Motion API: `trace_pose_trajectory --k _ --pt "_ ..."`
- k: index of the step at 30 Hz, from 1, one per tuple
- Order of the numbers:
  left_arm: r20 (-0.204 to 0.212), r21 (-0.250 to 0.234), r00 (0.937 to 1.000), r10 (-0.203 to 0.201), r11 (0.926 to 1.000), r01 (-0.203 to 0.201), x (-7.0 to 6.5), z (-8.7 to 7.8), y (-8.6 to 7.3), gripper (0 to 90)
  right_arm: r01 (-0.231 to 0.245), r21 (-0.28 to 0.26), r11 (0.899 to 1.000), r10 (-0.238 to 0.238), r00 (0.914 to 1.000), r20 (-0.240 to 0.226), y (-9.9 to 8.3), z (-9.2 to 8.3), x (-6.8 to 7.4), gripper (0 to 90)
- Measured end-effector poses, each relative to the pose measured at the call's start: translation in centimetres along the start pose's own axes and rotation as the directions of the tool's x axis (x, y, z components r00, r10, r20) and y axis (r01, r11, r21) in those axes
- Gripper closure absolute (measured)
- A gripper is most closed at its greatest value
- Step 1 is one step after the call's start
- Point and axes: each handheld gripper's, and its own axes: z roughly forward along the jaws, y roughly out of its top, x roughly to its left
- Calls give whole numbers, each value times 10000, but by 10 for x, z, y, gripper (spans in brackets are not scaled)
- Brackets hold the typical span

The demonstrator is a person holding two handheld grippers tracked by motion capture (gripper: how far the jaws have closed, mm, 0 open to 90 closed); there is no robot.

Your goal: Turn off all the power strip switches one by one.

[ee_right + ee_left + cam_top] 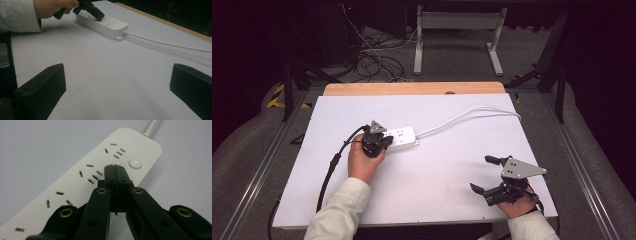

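A white power strip [403, 138] lies left of the table's middle, its white cable [472, 112] running off to the right. My left gripper [381, 142] is shut with nothing between its jaws. Its joined tips [115, 167] point down at the strip's top [72, 182], just left of the round button [135, 163]; I cannot tell whether they touch. In the right gripper view the left gripper [97, 15] leans over the strip [107, 26]. My right gripper [482, 173] sits near the front right edge, jaws wide open over bare table [117, 82].
The white table top [437, 170] has a wooden strip [412, 88] along its far edge. A black cable [329, 172] trails from the left gripper toward the front left. Beyond the table are floor cables [372, 60] and a white frame [457, 30].
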Motion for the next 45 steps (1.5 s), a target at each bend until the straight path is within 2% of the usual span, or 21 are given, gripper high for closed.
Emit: trace_pose_trajectory --k 5,12,17,21,23,25,26,28,32,40,45 --pt "36 -97 9999 -147 9998 147 0 0 -2 900 -3 5 10000 3 10000 -6 0 0 0 9" --pt "-31 -82 10000 -50 10000 50 1 0 -1 900 6 20 10000 -6 10000 -8 0 0 0 9" --pt "28 -103 9999 -147 9998 147 1 1 -3 900 3 17 10000 -3 10000 -18 0 0 0 9" --pt "201 -169 9988 -446 9988 449 4 1 -3 900 15 11 10000 -15 10000 -11 0 0 1 9" --pt "154 -61 9991 -398 9992 399 3 -1 0 900 26 -19 10000 -26 10000 -7 0 -1 0 9" --pt "-16 -237 9994 -357 9991 357 2 -4 3 900 5 -24 10000 -5 10000 -10 0 -1 0 9" --pt "216 -484 9986 -486 9976 496 2 -7 4 900 -13 10 10000 13 10000 -26 0 0 0 9" --pt "228 -631 9982 -563 9963 577 3 -14 10 900 7 22 10000 -7 10000 -16 0 0 0 9" --pt "303 -694 9989 -368 9968 388 3 -22 21 900 -15 2 10000 15 10000 -38 0 1 -1 9" --pt "549 -566 9979 -353 9977 384 -3 -14 26 900 -43 -27 10000 43 10000 -36 0 0 -1 9" --pt "870 -510 9955 -373 9978 419 -7 -2 26 900 -66 -18 10000 66 10000 -50 0 0 -1 9"
